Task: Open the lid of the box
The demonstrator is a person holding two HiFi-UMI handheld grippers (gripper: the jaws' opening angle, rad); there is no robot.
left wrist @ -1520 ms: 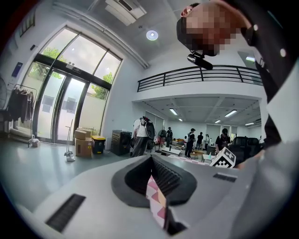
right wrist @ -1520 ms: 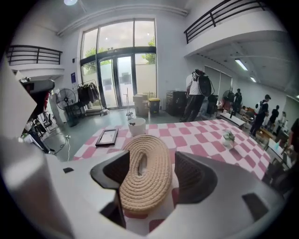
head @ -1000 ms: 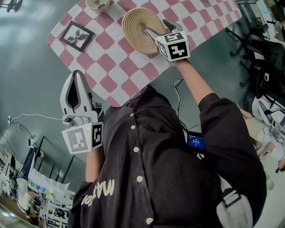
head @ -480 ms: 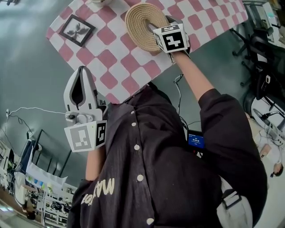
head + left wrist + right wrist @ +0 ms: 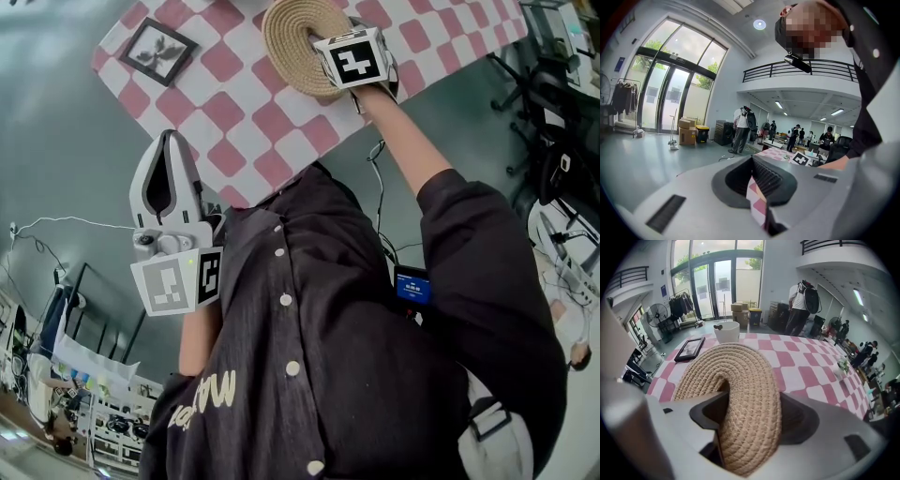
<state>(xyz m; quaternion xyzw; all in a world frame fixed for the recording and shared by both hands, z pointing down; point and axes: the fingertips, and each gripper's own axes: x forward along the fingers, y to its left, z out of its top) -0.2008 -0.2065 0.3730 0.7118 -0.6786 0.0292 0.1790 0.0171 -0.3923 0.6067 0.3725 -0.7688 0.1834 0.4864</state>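
The lid (image 5: 292,42) is a round, tan disc of coiled woven rope with a sunken dip at its centre, its rim bulging up around it (image 5: 740,394). It lies flat on the pink-and-white checked table (image 5: 234,122), close to the edge nearest the person, away from the corners

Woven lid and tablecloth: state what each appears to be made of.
Woven lid: coiled natural-fibre rope, perhaps seagrass or jute; matte tan, braided strands spiralling round. Tablecloth: pink-and-white checks, lying flat and smooth; cloth or coated vinyl, the look leaves it open.
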